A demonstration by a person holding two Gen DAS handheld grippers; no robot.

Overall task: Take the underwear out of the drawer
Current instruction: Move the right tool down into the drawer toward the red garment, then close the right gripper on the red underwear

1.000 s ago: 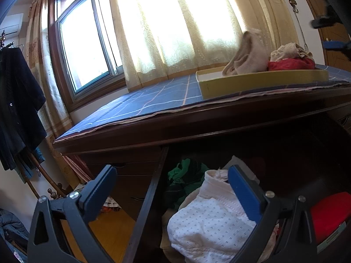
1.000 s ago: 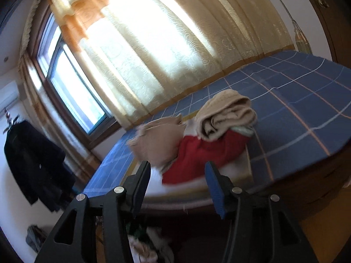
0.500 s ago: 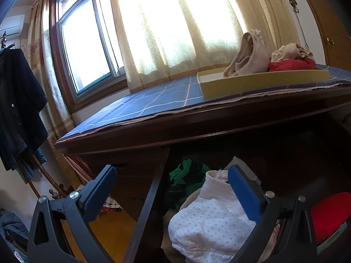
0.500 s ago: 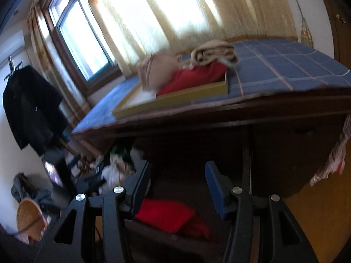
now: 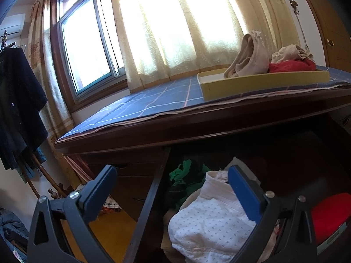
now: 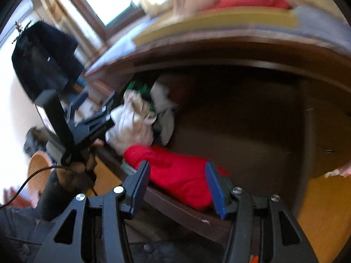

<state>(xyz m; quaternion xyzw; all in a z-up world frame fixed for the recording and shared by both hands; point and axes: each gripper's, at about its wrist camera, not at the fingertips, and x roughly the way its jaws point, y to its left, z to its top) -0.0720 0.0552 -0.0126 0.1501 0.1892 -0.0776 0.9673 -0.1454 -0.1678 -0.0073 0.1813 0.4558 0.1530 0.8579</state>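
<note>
From my left wrist view, the left tool (image 5: 173,186) is hanging over the open drawer (image 5: 145,206), its jaws standing wide and empty, straddling the drawer's left side rail. The overhanging desk (image 5: 197,118) edge is closing off the room above, with a yellow tray (image 5: 263,82) of beige and red clothes sitting on the blue checked cloth (image 5: 158,98). The white dotted underwear (image 5: 210,219) is lying in the drawer, just beneath the right finger; I cannot tell whether it touches. From my right wrist view, which is blurred, the right tool (image 6: 177,186) is standing about half open, gripping nothing, poised over the red garment (image 6: 175,175) at the drawer's front edge. Dark open space is showing behind the garment under the desk.
</note>
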